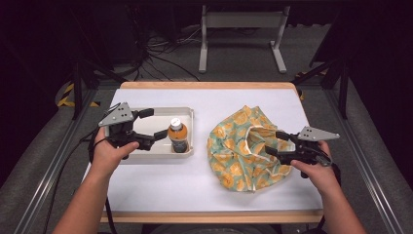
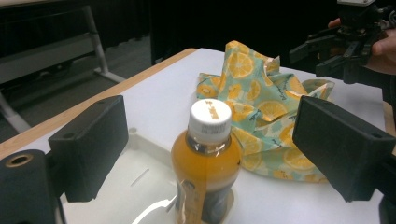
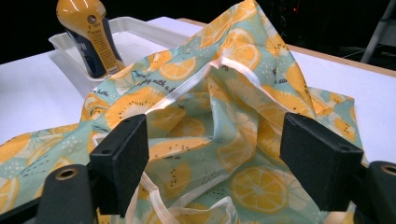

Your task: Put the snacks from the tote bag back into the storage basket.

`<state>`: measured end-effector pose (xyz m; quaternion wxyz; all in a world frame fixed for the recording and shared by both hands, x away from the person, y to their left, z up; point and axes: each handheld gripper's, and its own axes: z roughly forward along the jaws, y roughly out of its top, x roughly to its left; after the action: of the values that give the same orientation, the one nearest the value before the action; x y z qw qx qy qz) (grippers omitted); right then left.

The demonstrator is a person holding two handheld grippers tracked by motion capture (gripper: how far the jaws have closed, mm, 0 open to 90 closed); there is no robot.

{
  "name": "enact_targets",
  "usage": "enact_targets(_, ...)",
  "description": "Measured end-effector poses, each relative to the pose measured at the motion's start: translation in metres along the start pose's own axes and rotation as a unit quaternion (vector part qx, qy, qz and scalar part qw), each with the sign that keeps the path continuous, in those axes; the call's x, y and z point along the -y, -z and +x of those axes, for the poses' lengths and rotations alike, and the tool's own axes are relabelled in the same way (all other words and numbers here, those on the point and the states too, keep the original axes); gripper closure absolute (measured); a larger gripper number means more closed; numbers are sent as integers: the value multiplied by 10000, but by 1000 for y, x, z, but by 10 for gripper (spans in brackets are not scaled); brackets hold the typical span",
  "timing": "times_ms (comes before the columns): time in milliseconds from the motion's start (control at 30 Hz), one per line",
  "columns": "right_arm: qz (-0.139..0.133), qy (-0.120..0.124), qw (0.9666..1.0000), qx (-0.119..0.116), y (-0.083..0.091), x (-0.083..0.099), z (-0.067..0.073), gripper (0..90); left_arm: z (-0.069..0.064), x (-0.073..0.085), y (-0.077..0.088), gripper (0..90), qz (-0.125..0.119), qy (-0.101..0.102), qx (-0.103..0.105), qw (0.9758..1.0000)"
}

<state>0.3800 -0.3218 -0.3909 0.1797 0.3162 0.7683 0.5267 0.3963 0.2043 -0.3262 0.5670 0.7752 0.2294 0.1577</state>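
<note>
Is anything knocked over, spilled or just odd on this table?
Nothing is spilled. The orange drink bottle stands upright and capped in the white tray. The one untidy thing is the lemon-print cloth bag, which lies crumpled in a heap beside the tray.

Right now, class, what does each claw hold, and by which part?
Nothing is held. The left claw stands open beside the bottle in the tray; the right claw is open over the bag.

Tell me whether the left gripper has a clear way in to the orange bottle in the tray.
Probably yes: the left gripper is open, and the bottle stands upright in the tray directly ahead of its jaws, nothing between.
</note>
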Motion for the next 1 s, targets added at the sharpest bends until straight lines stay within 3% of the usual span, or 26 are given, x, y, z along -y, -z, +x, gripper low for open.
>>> enact_targets(267,-3,28,10000,58,3,0,0,240,-1,17,19,99,114,114,-131,9998)
enact_targets(467,-23,30,9999,122,8,0,-1,238,1,39,36,102,328,320,-546,9975)
enact_targets(667,-36,14,9998,178,10,0,-3,238,1,57,49,100,329,478,-651,9962)
enact_targets(767,-20,10,9998,202,11,1,-4,239,-2,69,53,108,304,449,-857,9948)
enact_targets(1000,-6,-11,9997,244,11,4,-7,238,-5,91,58,116,308,598,-897,9937)
